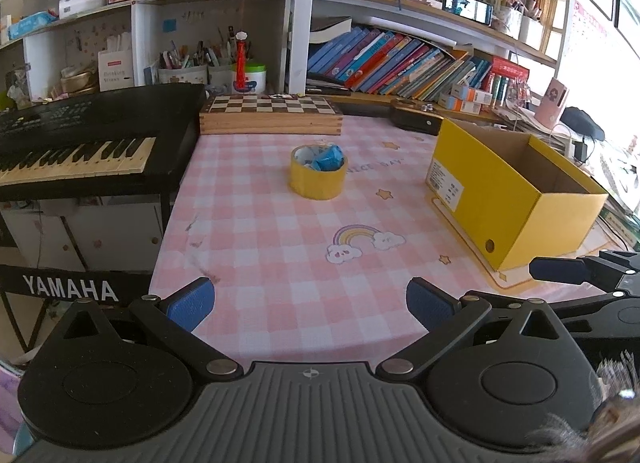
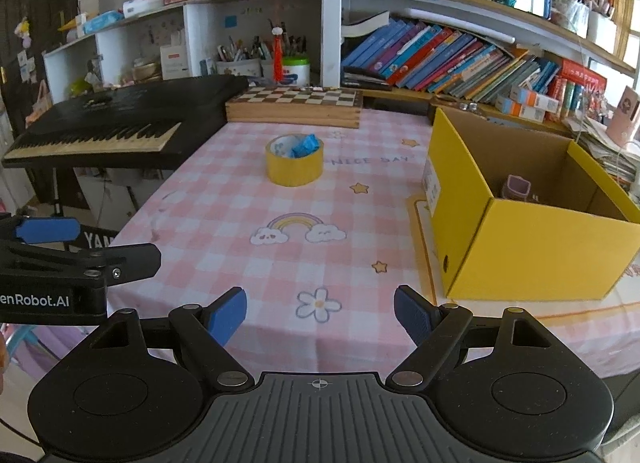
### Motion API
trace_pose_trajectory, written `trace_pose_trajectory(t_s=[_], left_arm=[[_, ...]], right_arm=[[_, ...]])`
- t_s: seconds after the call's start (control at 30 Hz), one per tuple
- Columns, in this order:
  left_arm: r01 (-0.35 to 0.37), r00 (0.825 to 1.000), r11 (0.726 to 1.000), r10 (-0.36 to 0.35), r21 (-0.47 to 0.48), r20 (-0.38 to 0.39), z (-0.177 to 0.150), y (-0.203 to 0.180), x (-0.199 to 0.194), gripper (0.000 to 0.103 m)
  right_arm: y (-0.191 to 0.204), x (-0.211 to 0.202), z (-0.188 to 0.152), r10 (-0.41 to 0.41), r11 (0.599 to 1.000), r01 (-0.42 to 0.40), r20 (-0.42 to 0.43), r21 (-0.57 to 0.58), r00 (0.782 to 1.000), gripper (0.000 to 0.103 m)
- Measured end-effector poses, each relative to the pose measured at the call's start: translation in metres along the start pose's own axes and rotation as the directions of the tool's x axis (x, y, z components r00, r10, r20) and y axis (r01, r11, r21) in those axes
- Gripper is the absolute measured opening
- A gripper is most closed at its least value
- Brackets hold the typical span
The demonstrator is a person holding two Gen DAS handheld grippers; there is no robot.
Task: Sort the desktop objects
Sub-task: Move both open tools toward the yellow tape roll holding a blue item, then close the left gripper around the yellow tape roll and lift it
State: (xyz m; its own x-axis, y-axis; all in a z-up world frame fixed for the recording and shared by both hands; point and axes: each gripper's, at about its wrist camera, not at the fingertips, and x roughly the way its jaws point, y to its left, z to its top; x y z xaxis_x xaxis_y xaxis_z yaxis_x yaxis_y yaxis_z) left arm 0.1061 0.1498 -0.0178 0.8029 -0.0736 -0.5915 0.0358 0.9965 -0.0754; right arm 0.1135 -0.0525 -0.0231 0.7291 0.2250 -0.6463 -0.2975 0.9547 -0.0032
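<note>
Both rigs are the same matte black plastic build: the left gripper (image 1: 310, 303) and right gripper (image 2: 320, 313) each have a ribbed grey-black centre plate with a tiny white crosshair mark, flanked by two big round discs with triangular cutouts and silver pivot rivets on the link arms. Fingertips (image 1: 191, 303) are textured blue pads, bright where the light hits and navy in shade. From the right wrist view the left gripper's side shows white "enRobot.AI" lettering (image 2: 35, 300) plus a small screw (image 2: 116, 273).
</note>
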Motion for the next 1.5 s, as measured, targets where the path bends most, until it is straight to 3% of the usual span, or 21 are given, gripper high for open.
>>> trace_pose_trajectory(t_s=[0.13,0.23,1.1,1.5], left_arm=[[-0.007,1.000,1.000,0.007,-0.012,-0.010,0.009,0.001,0.016,0.103],[-0.014,1.000,1.000,0.014,-0.017,-0.012,0.018,0.002,0.029,0.103],[-0.074,0.996,0.996,0.071,-0.048,-0.045,0.078,0.000,0.127,0.103],[-0.068,0.997,0.998,0.068,-0.016,-0.032,0.090,-0.006,0.177,0.103]], right_arm=[[-0.006,0.015,0.011,0.013,1.000,-0.013,-0.005,0.004,1.000,0.082],[-0.011,0.027,0.020,0.020,1.000,-0.020,-0.013,0.006,1.000,0.076],[-0.048,0.118,0.099,0.090,0.996,-0.090,-0.009,-0.011,0.996,0.076],[-0.066,0.148,0.132,0.065,0.998,-0.065,0.024,0.002,0.998,0.075]])
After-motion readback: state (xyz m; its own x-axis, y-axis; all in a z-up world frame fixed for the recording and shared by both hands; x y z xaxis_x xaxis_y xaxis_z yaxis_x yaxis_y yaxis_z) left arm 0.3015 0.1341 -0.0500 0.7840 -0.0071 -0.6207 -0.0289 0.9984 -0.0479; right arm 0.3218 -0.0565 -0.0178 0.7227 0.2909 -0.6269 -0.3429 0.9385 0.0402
